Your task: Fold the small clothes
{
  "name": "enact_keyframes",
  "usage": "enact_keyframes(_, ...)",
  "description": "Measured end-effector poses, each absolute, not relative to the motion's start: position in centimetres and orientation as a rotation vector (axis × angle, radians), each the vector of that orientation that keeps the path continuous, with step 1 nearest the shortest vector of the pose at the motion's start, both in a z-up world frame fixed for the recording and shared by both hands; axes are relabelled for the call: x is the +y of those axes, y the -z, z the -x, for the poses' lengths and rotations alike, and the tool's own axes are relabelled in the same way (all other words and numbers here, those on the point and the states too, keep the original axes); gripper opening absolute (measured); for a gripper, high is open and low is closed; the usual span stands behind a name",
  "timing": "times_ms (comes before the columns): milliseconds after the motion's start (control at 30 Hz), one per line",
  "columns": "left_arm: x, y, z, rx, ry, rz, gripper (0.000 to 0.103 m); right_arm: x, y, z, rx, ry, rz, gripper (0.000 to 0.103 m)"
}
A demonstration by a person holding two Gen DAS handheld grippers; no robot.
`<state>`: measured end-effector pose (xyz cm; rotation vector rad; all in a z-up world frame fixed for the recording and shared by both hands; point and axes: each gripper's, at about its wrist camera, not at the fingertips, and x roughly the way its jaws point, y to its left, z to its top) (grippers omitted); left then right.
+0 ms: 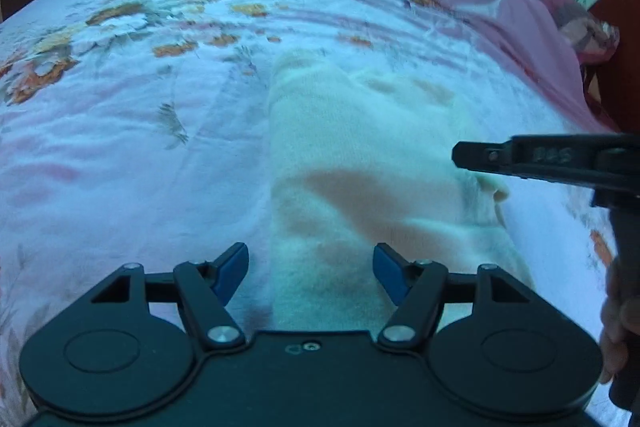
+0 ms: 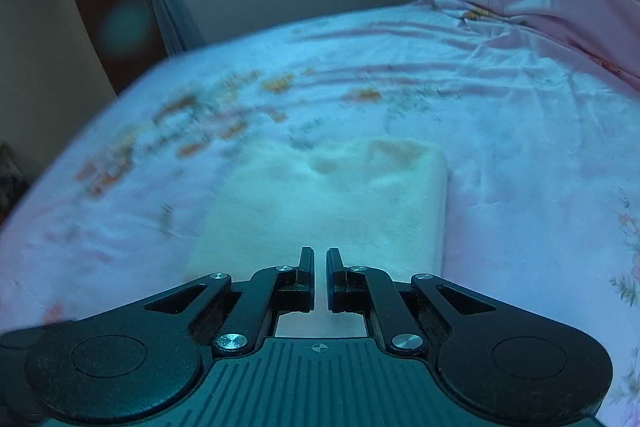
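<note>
Cream garment (image 1: 360, 163) lies mid-bed on floral sheet (image 1: 120, 131), already folded narrow. Looks soft, fluffy, light; w/ thick layers, best pinched at near edge. Left gripper (image 1: 310, 273) jaws spread over near edge; right gripper (image 2: 319, 277) nearly closed, holding nothing.

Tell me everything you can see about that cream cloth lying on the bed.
The cream garment looks soft and fuzzy, like fleece or knit. It lies flat on the floral bedsheet, folded into a rough rectangle with a straight left edge and a few dents on top. Neither tool grips it: both hang just over its near end.
</note>
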<state>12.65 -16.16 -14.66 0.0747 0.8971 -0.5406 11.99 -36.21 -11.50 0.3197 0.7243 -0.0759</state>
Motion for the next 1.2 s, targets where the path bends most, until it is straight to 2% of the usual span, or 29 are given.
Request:
enact_keyframes(67, -16.7, 15.5, -12.5, 0.915, 0.561, -0.089, 0.066, -35.9, 13.7, -12.2, 0.793, 0.116, -0.205, 0.004)
enact_keyframes(233, -16.8, 15.9, -11.9, 0.906, 0.579, -0.100, 0.068, -35.1, 15.7, -11.1, 0.806, 0.147, -0.038, 0.004)
enact_keyframes(367, -16.3, 14.9, -12.2, 0.918, 0.572, -0.096, 0.068, -35.7, 16.0, -10.8, 0.803, 0.166, -0.086, 0.004)
enact_keyframes(633, -16.5, 13.1, -13.6, 0.891, 0.551, -0.118, 0.076, -36.6, 13.5, -9.8, 0.816, 0.144, -0.214, 0.007)
enact_keyframes(667, -16.5, 13.0, -13.9, 0.894, 0.553, -0.117, 0.076, -37.1, 12.9, -9.7, 0.805, 0.132, -0.260, 0.012)
enact_keyframes(700, -16.5, 12.9, -14.2, 0.897, 0.557, -0.115, 0.077, -37.5, 12.4, -9.6, 0.795, 0.130, -0.293, 0.029)
enact_keyframes(733, -16.5, 12.8, -14.5, 0.898, 0.559, -0.108, 0.077, -37.8, 11.9, -9.6, 0.780, 0.127, -0.319, 0.061)
enact_keyframes(800, -16.1, 12.6, -15.3, 0.899, 0.554, -0.084, 0.077, -38.3, 10.8, -9.2, 0.733, 0.148, -0.342, 0.094)
enact_keyframes(1000, -15.3, 13.8, -17.9, 0.974, 0.549, 0.013, 0.077, -39.8, 11.5, -9.6, 0.758, 0.169, -0.377, 0.094)
enact_keyframes(1200, -15.2, 16.0, -19.6, 1.040, 0.609, 0.089, 0.076, -43.3, 14.8, -9.7, 0.783, 0.117, -0.658, 0.094)
